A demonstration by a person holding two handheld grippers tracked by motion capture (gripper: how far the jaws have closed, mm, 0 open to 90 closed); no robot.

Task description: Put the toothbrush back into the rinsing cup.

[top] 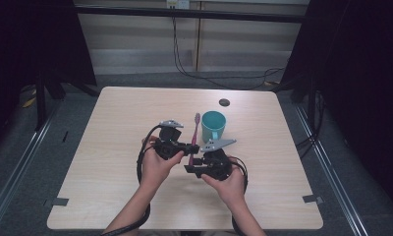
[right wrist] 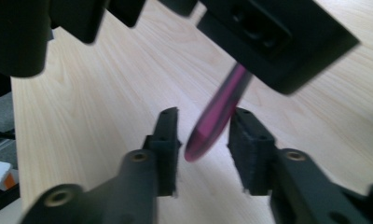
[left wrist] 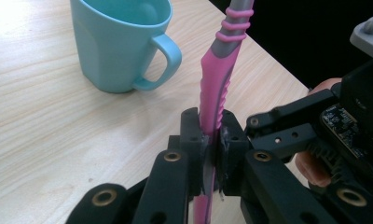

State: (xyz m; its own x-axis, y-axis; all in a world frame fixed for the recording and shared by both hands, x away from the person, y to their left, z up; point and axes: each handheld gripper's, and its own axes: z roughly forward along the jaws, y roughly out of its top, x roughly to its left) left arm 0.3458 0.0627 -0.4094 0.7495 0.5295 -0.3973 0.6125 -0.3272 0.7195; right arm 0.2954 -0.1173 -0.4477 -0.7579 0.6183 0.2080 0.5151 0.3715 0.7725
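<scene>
Pink toothbrush [left wrist: 216,88] is clamped in the left claw [left wrist: 211,140]; its handle end sits between the right claw's [right wrist: 204,135] parted jaws, awaiting handover near the teal mug [top: 213,125].

No readable text, label, brand, number or sign stands on anything here. The teal mug [left wrist: 121,42] has a plain wall with no print, and the pink toothbrush [left wrist: 216,79] carries only moulded ribs on its handle, no lettering. The small circuit board [left wrist: 345,128] on the right gripper [top: 197,168] may bear tiny markings, but they are too small and blurred to make out. The table [top: 111,137] shows bare wood grain.
</scene>
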